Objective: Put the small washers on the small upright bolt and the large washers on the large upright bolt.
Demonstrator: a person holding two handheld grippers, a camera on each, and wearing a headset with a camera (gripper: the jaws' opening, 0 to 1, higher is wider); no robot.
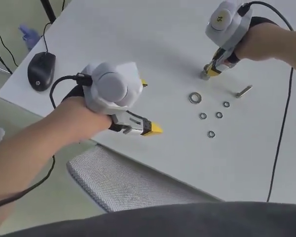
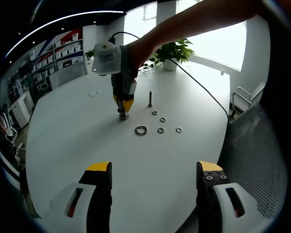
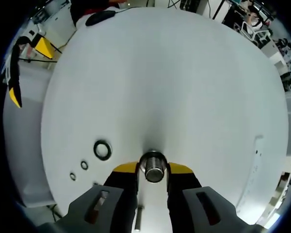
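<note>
Right gripper view: right gripper (image 3: pixel 153 171) jaws clamp the round, shiny metal large bolt (image 3: pixel 154 166); left gripper (image 2: pixel 154 168) jaws gape wide.

Your left hand-held gripper (image 2: pixel 155 169) has a rounded pale grey housing (image 1: pixel 111 89) and black jaws with yellow tips, small screws and red slots in their grey mounts. Your right hand-held gripper (image 1: pixel 210 70) matches it, with a round marked label (image 1: pixel 220 19) on top. A black cable (image 1: pixel 64 78) trails from each. You wear a black band (image 1: pixel 260 22) at each wrist.
</note>
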